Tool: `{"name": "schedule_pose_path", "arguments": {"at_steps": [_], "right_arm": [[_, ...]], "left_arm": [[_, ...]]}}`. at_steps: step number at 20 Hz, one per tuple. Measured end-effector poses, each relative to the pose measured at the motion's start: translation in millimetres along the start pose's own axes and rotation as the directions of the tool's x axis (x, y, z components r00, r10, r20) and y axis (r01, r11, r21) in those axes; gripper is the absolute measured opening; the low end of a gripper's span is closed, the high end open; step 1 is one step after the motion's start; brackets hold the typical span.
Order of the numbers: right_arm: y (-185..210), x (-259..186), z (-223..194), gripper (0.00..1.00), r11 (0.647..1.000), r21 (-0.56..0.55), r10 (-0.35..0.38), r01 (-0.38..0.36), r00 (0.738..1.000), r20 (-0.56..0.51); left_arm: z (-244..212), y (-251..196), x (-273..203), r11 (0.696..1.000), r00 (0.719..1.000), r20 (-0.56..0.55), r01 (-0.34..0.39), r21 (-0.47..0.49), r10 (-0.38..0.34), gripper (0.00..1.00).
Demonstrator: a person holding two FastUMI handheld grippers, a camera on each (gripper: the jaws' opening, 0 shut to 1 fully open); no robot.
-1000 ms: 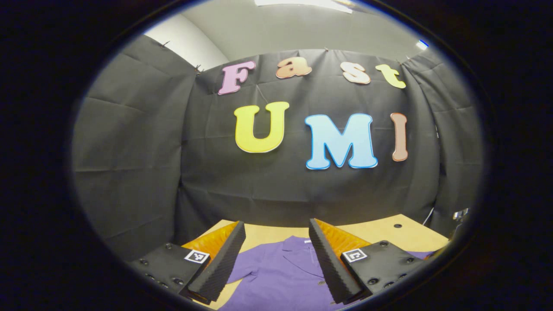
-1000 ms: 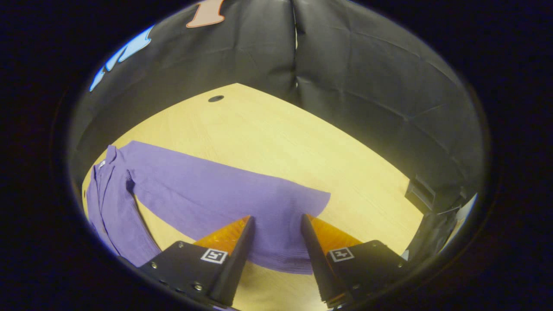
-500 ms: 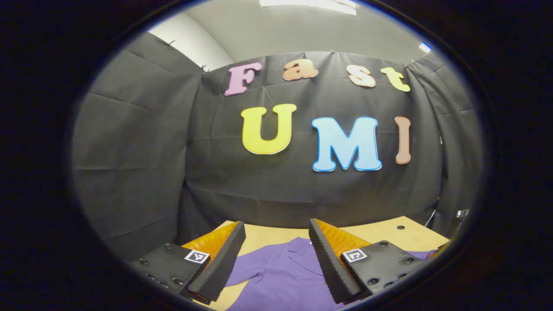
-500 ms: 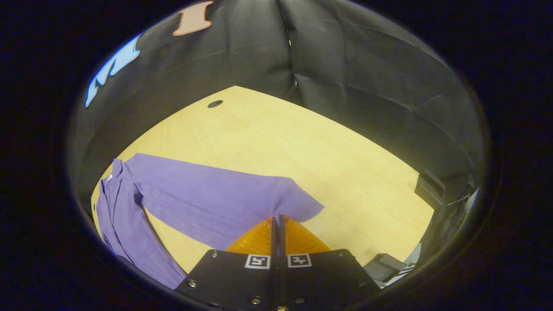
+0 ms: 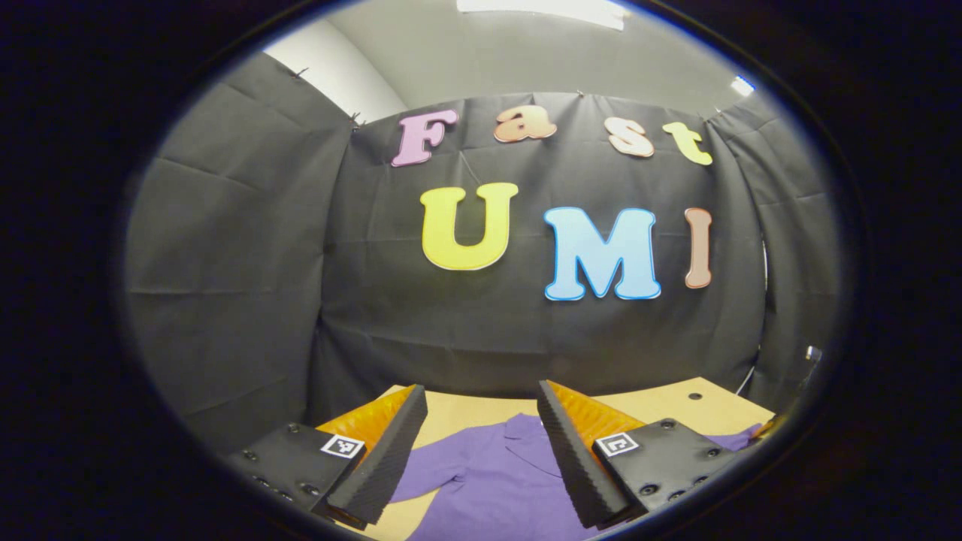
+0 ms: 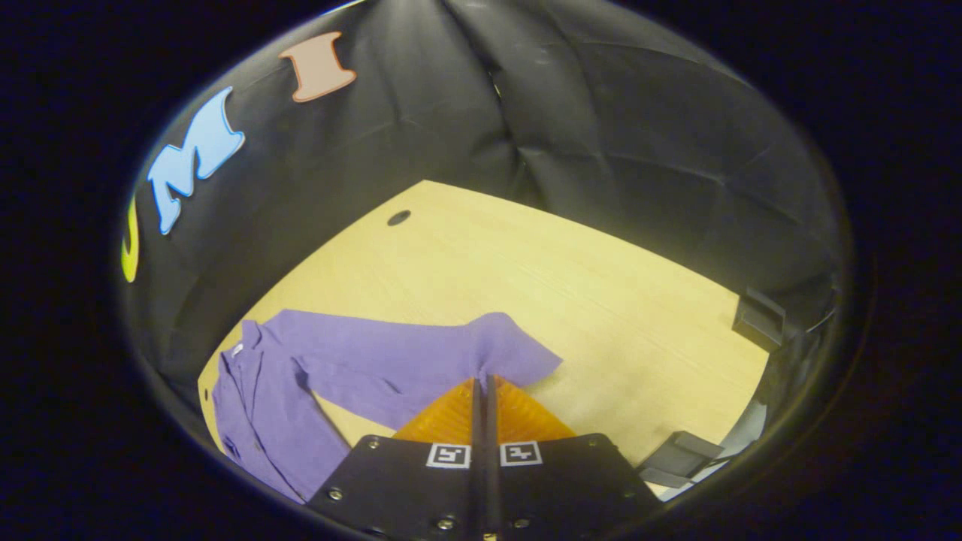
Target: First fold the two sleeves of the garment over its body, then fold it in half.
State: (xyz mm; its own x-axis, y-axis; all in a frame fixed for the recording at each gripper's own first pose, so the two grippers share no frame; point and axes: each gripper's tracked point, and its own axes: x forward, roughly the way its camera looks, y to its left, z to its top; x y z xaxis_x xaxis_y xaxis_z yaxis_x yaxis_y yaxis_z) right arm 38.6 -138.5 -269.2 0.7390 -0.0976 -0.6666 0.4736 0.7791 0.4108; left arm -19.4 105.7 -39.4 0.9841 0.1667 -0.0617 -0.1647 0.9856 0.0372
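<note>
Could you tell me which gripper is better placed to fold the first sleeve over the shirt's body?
The right gripper: it is shut on the purple shirt's sleeve near its cuff. The left gripper hangs open above the collar.

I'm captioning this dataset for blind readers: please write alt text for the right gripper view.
The right hand-held gripper is shut on the cuff end of the long sleeve of a purple button-up shirt that lies on a light wooden table. The sleeve stretches from the shirt's body at lower left to the fingertips.
</note>
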Motion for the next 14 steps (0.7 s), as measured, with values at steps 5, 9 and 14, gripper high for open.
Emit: {"name": "schedule_pose_path", "arguments": {"at_steps": [5,9,14], "right_arm": [[72,-30,32,0.00,0.992,-0.025,0.122,-0.120,0.990,0.075],[133,-48,50,0.00,0.981,-0.064,0.192,-0.185,0.973,0.128],[203,-62,70,0.00,0.965,-0.120,0.252,-0.232,0.949,0.190]], "left_arm": [[-1,14,0,1.000,1.000,0.005,0.025,-0.015,-0.025,0.95],[-3,30,4,0.998,0.998,0.006,0.055,-0.019,-0.055,0.95],[-7,51,13,0.995,0.996,0.009,0.090,-0.034,-0.090,0.95]]}}
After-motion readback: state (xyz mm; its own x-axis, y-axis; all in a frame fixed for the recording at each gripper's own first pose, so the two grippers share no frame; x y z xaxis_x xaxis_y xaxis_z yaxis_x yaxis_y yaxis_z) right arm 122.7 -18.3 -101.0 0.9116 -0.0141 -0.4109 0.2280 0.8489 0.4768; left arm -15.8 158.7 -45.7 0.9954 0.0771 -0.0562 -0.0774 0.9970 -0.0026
